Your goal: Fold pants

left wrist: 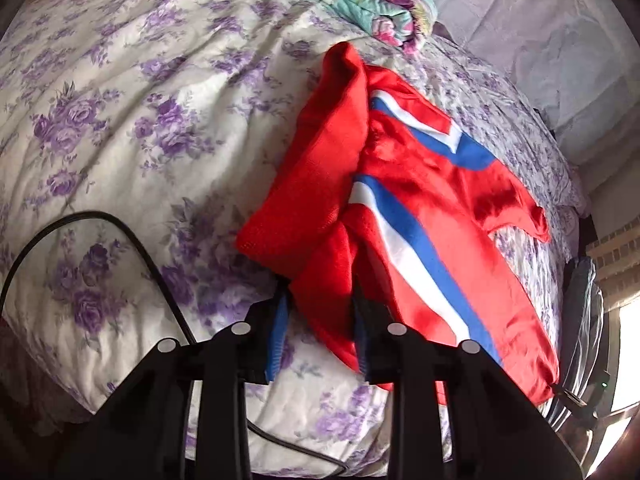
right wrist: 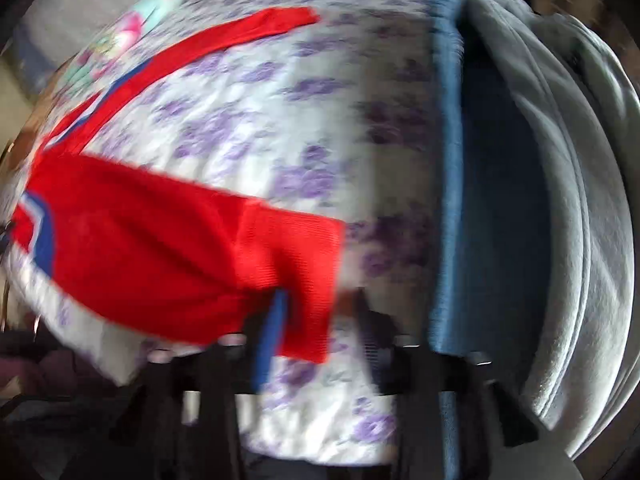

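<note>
Left gripper (left wrist: 320, 300) open wide, red fabric of the pants (left wrist: 408, 208) lying between the jaws, not pinched. Pants are red with blue and white side stripes, crumpled on the bed (left wrist: 120, 128) with its purple floral sheet. Black cable (left wrist: 132, 240) curves left of the gripper. Right gripper (right wrist: 320, 304) view is blurred; jaws look wide, a ribbed cuff (right wrist: 296, 264) draped over the left finger. Folded blue and grey blankets (right wrist: 520, 200) to the right.
</note>
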A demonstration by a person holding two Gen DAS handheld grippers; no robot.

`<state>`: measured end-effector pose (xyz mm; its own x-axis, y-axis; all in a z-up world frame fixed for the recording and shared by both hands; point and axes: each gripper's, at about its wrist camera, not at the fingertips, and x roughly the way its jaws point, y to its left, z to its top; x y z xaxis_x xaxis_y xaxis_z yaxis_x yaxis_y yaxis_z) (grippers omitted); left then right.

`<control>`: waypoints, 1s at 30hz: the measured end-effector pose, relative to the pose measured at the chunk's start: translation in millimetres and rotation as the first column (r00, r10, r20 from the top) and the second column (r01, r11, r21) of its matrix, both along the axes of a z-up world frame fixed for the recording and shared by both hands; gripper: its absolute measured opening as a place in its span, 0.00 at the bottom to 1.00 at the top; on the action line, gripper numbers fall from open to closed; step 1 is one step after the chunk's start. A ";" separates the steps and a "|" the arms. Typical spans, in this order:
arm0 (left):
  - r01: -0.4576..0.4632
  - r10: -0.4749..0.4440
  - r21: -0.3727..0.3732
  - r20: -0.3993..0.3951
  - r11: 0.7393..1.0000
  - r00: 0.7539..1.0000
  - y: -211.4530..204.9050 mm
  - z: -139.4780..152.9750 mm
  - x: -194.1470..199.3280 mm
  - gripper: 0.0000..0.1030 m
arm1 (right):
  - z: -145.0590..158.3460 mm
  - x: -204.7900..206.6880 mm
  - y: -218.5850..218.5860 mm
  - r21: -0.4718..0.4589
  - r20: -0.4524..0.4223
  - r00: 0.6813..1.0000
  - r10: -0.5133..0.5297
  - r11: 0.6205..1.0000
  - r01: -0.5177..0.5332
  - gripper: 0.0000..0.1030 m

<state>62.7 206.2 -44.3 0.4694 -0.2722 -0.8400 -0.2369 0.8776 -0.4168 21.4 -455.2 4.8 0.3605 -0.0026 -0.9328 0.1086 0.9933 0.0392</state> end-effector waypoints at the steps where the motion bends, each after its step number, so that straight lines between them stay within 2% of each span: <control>1: 0.006 -0.006 -0.005 0.003 1.000 1.000 -1.2 3.2 -0.5 0.35 | 5.7 -1.7 -1.3 -0.020 0.033 0.999 -0.024 0.999 0.025 0.45; 3: 0.005 -0.004 -0.011 0.013 1.000 1.000 -1.4 11.1 -3.2 0.52 | 31.5 -9.1 3.8 -0.089 0.168 0.984 -0.067 0.993 0.083 0.47; 4: -0.001 0.002 -0.004 0.031 1.000 1.000 -1.0 18.5 -6.7 0.53 | 42.0 -12.8 10.3 -0.111 0.225 0.972 -0.065 0.990 0.091 0.49; 5: -0.005 0.005 0.005 0.045 1.000 0.999 -1.6 24.0 -9.0 0.54 | 50.7 -15.2 18.2 -0.071 0.283 0.959 -0.029 0.996 0.051 0.49; 6: -0.003 0.002 0.016 0.064 1.000 0.998 -2.9 30.1 -11.8 0.54 | 52.4 -14.6 26.0 -0.023 0.297 0.955 0.007 1.000 -0.001 0.49; 8: 0.014 -0.020 0.057 0.095 0.998 0.995 -10.3 36.6 -12.7 0.54 | 37.2 -5.0 48.7 0.045 0.249 0.963 0.105 0.992 -0.120 0.46; 9: 0.017 -0.025 0.090 0.089 0.996 0.996 -14.8 33.7 -10.1 0.54 | 25.2 0.6 56.7 0.039 0.209 0.969 0.134 0.989 -0.145 0.46; 10: 0.020 -0.029 0.140 0.061 0.990 0.998 -18.9 23.8 -4.3 0.51 | 10.7 7.9 63.9 0.011 0.158 0.977 0.144 0.989 -0.147 0.46; 11: 0.019 -0.022 0.188 0.014 0.982 1.000 -20.4 9.8 2.3 0.42 | -9.6 16.4 65.9 -0.020 0.087 0.987 0.133 0.991 -0.131 0.46; 12: 0.020 -0.013 0.194 -0.039 0.981 0.999 -17.7 -6.5 7.3 0.42 | -21.9 21.1 63.4 -0.017 0.059 0.992 0.115 0.993 -0.114 0.46; 13: 0.008 -0.001 0.154 -0.045 0.988 0.999 -11.7 -15.1 7.2 0.42 | -22.8 21.4 61.4 -0.009 0.075 0.991 0.109 0.994 -0.109 0.47; 16: 0.000 0.001 0.174 -0.005 0.985 1.000 -7.2 7.3 -2.4 0.42 | -4.5 17.6 61.9 0.010 0.133 0.984 0.122 0.992 -0.125 0.47; 19: -0.007 -0.018 0.257 0.094 0.966 0.995 -5.7 48.5 -7.2 0.42 | 30.4 23.8 81.5 0.012 0.241 0.948 0.208 0.976 -0.217 0.49; 21: -0.025 -0.027 0.305 0.168 0.952 0.985 -2.2 76.7 0.9 0.67 | 50.8 41.2 104.6 -0.018 0.298 0.913 0.278 0.958 -0.286 0.56; 23: -0.042 -0.033 0.335 0.216 0.941 0.976 6.0 95.1 27.7 0.73 | 69.2 68.9 134.0 -0.040 0.337 0.875 0.348 0.933 -0.356 0.61; 25: -0.004 -0.060 0.309 0.198 0.951 0.978 11.0 96.2 61.2 0.73 | 80.6 106.7 169.2 -0.060 0.352 0.834 0.425 0.899 -0.433 0.67; 28: 0.048 -0.091 0.267 0.152 0.963 0.984 16.9 80.4 119.9 0.73 | 87.7 158.9 220.2 -0.085 0.348 0.786 0.511 0.852 -0.516 0.70; 30: 0.086 -0.121 0.280 0.109 0.956 0.987 15.4 64.0 150.4 0.73 | 85.1 202.4 252.5 -0.111 0.324 0.748 0.579 0.809 -0.578 0.76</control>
